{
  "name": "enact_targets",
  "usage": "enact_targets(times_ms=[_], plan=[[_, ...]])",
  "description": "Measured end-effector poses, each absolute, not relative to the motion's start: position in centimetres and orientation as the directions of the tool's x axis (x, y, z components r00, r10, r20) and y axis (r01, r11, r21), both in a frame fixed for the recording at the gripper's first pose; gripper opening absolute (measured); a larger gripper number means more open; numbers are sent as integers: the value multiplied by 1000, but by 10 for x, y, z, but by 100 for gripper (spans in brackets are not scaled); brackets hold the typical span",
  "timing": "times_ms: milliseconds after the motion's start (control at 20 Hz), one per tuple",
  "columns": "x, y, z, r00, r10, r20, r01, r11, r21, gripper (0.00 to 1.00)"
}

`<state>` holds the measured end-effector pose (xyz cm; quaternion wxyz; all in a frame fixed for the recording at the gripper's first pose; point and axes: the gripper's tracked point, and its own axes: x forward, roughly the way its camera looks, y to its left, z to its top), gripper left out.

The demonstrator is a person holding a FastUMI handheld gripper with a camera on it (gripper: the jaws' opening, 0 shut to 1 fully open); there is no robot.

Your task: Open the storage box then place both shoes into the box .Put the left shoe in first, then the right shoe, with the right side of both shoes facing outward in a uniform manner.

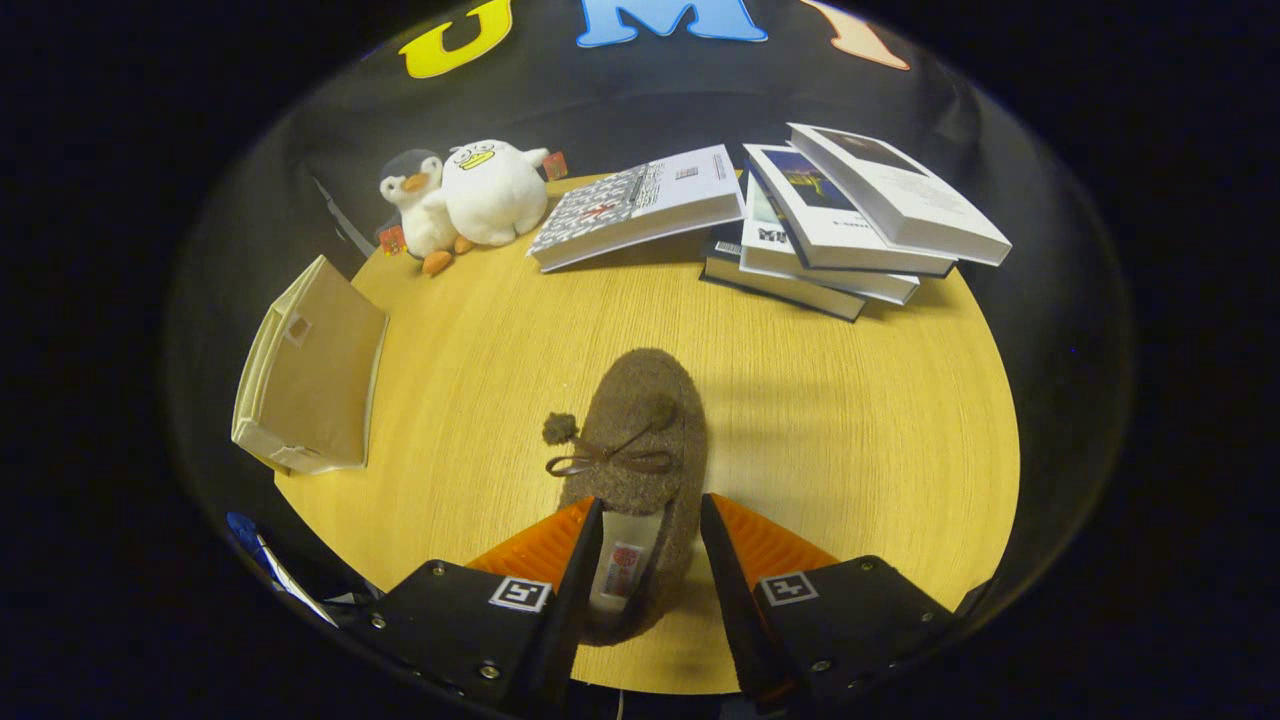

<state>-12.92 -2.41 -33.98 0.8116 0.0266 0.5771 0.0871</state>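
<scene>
Fuzzy brown fabric sits between the two fingers of the gripper (650, 540): this is the heel end of a slipper-style shoe (635, 450), with its pale lining and a small label showing in the opening. The fingers stand at a narrow spread, one on each side of the heel. The left finger lies right against the shoe's edge, while the right one is close to the other side; whether both actually press on it cannot be told. The shoe lies flat on the wooden table (850, 420), toe pointing away from the fingers, with a thin brown bow and two pom-poms across its top.

Beyond the shoe and off to the left, at the table's edge, stands the beige storage box (315, 370), tilted, with a small latch on its facing panel; it looks closed. Farther back on the left sit two plush toys side by side and touching, a grey-and-white penguin (420, 210) and a white duck (492, 192). To the right of them, along the far side of the table, a patterned book (640, 205) leans beside an untidy stack of books (850, 220).
</scene>
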Motion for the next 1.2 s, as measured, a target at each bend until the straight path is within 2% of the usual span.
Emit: enact_targets(times_ms=[250, 400, 500, 550, 650, 900, 1200], plan=[[-130, -33, -374, 254, 131, -958, -104, 989, 107, 61], [-119, -33, -380, 269, 142, -953, -77, 989, 126, 55], [-118, -40, -379, 265, 104, -959, -90, 993, 83, 30], [-117, -39, -378, 272, 106, -956, -93, 992, 83, 10], [-118, -34, -374, 275, 114, -955, -120, 989, 83, 0], [-109, 2, -335, 301, 179, -937, -158, 978, 136, 0], [-61, 81, -252, 368, 287, -884, -312, 934, 174, 0]])
